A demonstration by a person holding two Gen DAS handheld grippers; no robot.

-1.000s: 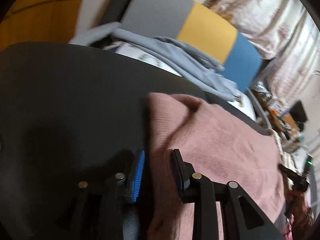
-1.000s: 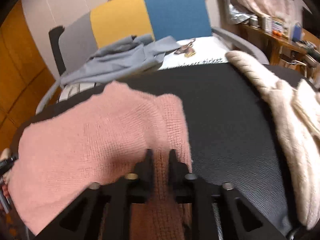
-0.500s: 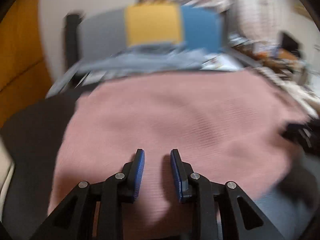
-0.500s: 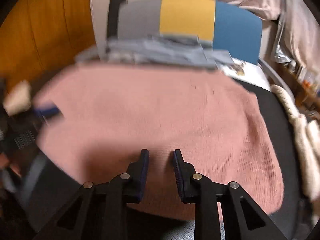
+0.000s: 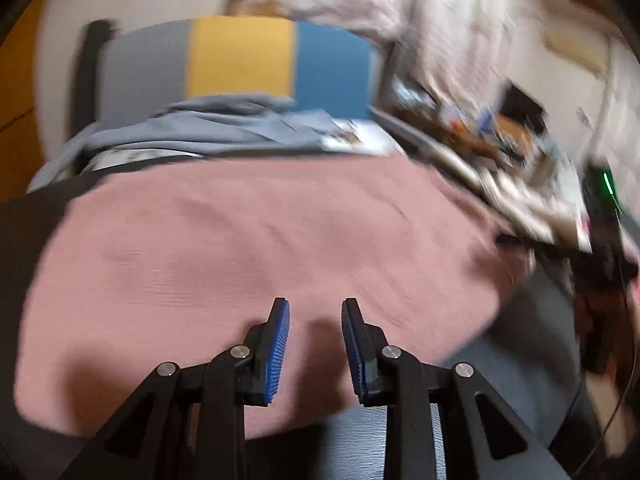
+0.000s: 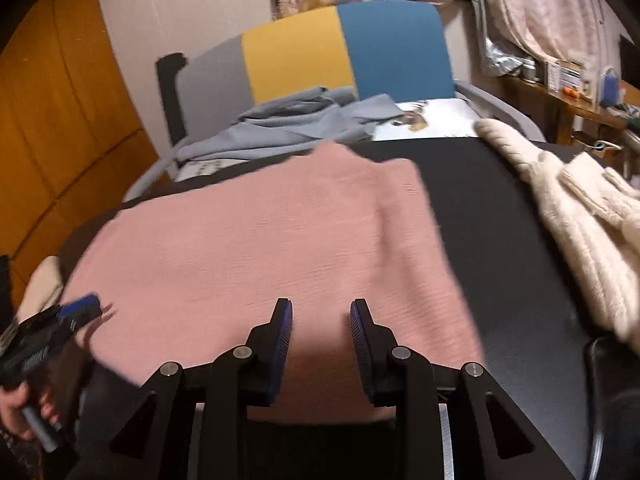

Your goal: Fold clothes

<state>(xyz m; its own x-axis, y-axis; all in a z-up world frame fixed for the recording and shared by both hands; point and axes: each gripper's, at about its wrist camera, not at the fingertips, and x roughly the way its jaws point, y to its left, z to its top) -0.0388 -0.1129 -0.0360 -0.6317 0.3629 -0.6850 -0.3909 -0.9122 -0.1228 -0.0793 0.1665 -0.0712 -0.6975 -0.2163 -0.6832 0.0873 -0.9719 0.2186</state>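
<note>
Presently, as laid out:

Item: pink knit, lying flat on the dark counter, near its front edge.
Place: between a cream knit on the counter's right side and bare counter on the left; a grey garment lies beyond it on a chair.
Long axis: runs left to right across the counter, roughly parallel to the front edge.
Pointing: a small peak on the far edge, toward the chair, looks like a collar or a corner; I cannot tell which, so top and hem stay unsettled.
Surface: mostly smooth, faint ripples; the right side in the left wrist view is blurred.
Left hand-held gripper: over the near part of the knit, jaws narrowly apart and closing, nothing between the pads; cloth lies beneath, not pinched.
Right hand-held gripper: over the near edge toward the right, jaws narrowly apart and opening, holding nothing.
Step in hand (judged): taking hold of the near edge for a fold away from the person.
How to do it well (judged): bring both down on the near edge, well apart along the long axis; pinch every layer of the knit; lift evenly; carry the edge toward the chair side and lay it square with the far edge.
Caution (judged): soft knit stretches and sags, so an uneven lift would skew the fold; keep the right side clear of the cream knit.
</note>
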